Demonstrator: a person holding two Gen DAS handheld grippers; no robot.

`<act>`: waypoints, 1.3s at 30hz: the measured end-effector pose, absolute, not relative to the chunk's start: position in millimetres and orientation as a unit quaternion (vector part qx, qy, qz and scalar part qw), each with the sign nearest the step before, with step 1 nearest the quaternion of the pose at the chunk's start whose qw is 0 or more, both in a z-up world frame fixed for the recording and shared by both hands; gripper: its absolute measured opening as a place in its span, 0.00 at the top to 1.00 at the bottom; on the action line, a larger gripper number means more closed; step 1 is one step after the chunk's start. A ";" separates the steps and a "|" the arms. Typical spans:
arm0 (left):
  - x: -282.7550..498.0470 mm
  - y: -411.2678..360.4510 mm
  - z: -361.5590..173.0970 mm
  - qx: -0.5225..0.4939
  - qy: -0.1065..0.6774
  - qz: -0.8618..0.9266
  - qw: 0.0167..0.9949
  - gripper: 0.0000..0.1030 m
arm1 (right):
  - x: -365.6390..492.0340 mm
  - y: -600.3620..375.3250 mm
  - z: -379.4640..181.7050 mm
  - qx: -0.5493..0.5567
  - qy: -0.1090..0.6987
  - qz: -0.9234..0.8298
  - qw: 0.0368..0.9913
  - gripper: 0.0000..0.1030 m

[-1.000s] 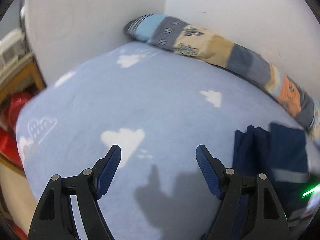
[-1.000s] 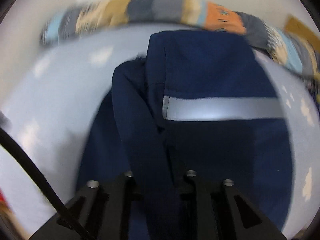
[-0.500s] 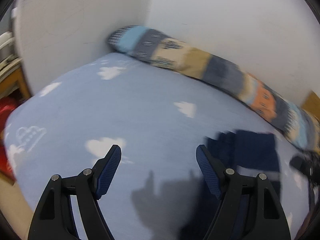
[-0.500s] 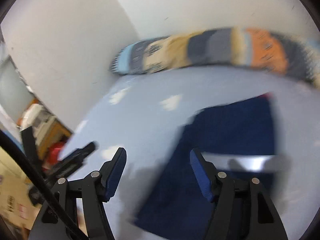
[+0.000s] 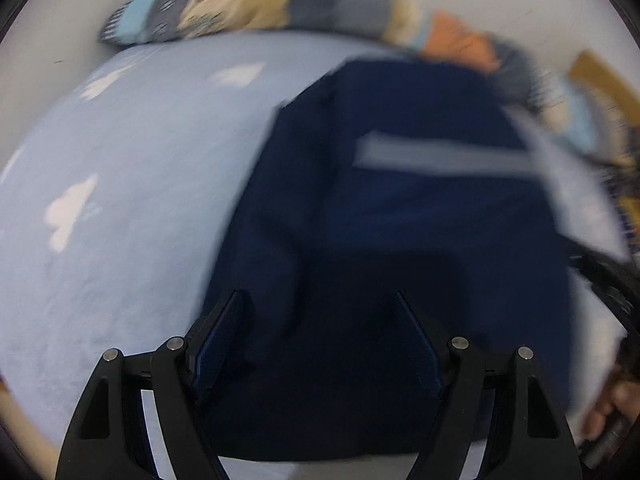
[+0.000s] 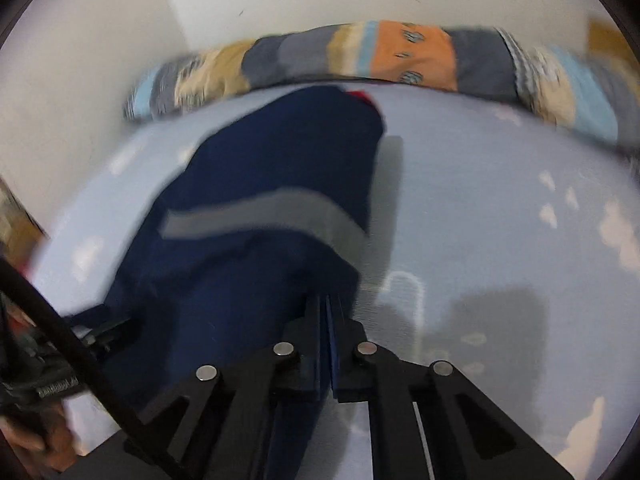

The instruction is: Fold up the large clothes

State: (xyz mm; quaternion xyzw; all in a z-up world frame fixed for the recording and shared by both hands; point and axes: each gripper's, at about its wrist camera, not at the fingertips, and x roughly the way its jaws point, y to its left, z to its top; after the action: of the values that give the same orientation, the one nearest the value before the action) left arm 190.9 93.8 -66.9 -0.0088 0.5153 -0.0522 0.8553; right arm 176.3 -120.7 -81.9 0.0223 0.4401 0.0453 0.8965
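Our right gripper [image 6: 329, 344] has its fingers pressed together, pinching a fold of the navy garment [image 6: 256, 216], which rises ahead and to its left. Our left gripper [image 5: 320, 340] is spread wide, fingers straddling the same garment [image 5: 400, 220] lying just ahead on the blue cloud-print sheet [image 5: 120, 200]. Beyond it, a patchwork bolster [image 5: 280, 8] lines the white wall [image 6: 100, 60].

A short line of pale lettering is seen on the black device [image 6: 48, 390] at the lower left of the right wrist view, but it is too blurred to be read.
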 end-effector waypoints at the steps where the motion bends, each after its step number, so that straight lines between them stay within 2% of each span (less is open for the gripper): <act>1: 193.3 96.1 -74.0 0.003 0.517 -0.042 0.855 0.24 | 181.4 -108.5 -93.5 -0.009 0.453 0.039 0.891 0.95; 3: 192.2 96.0 -73.3 0.019 0.507 -0.031 0.861 0.24 | 191.6 -94.2 -120.9 -0.064 0.481 0.036 0.874 0.95; 5: 187.4 92.1 -62.3 0.029 0.489 -0.021 0.871 0.25 | 197.4 -99.2 -115.2 -0.065 0.490 0.044 0.868 0.95; 8: 174.8 80.5 -32.3 0.024 0.432 -0.037 0.901 0.25 | 197.0 -130.0 -72.0 0.024 0.469 0.082 0.879 0.95; 11: 164.3 59.2 -12.2 0.008 0.392 -0.079 0.916 0.25 | 217.0 -148.0 -33.4 0.038 0.428 0.097 0.898 0.89; 14: 157.9 23.2 -12.3 -0.001 0.388 -0.145 0.910 0.25 | 265.5 -151.5 -18.8 0.051 0.434 0.124 0.891 0.88; 19: 158.5 -23.7 -62.3 0.088 0.428 -0.154 0.886 0.24 | 357.6 -150.6 -68.3 0.056 0.485 0.143 0.861 0.90; 22: 173.8 -13.0 -83.4 0.056 0.450 -0.126 0.882 0.20 | 387.4 -156.2 -107.2 0.053 0.523 0.116 0.842 0.95; 25: 180.5 -15.6 -86.5 0.064 0.450 -0.123 0.882 0.20 | 398.4 -176.1 -112.1 0.121 0.531 0.103 0.833 0.96; 28: 166.5 -6.7 -78.9 0.049 0.438 -0.117 0.890 0.22 | 379.9 -173.2 -84.2 0.114 0.506 0.122 0.846 0.89; 30: 158.6 6.0 -65.2 0.062 0.403 -0.108 0.907 0.22 | 352.2 -170.5 -60.0 0.104 0.473 0.131 0.865 0.86; 32: 154.3 16.1 -48.3 0.063 0.367 -0.090 0.924 0.22 | 318.6 -156.9 -47.5 0.074 0.459 0.152 0.872 0.70; 34: 164.2 30.4 -47.1 0.044 0.369 -0.071 0.926 0.22 | 288.0 -142.4 -51.1 0.054 0.463 0.172 0.868 0.69; 37: 179.6 42.0 -73.1 0.059 0.413 -0.020 0.909 0.22 | 246.9 -124.4 -66.3 0.014 0.464 0.168 0.869 0.69; 39: 193.3 45.1 -94.2 0.063 0.433 -0.024 0.899 0.15 | 234.5 -115.9 -90.2 -0.011 0.476 0.159 0.865 0.66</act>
State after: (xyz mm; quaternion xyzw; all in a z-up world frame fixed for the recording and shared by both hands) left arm 193.3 45.1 -94.2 0.0634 0.4331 -0.0237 0.8988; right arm 234.5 -115.9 -90.2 -0.0112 0.4765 0.1590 0.8646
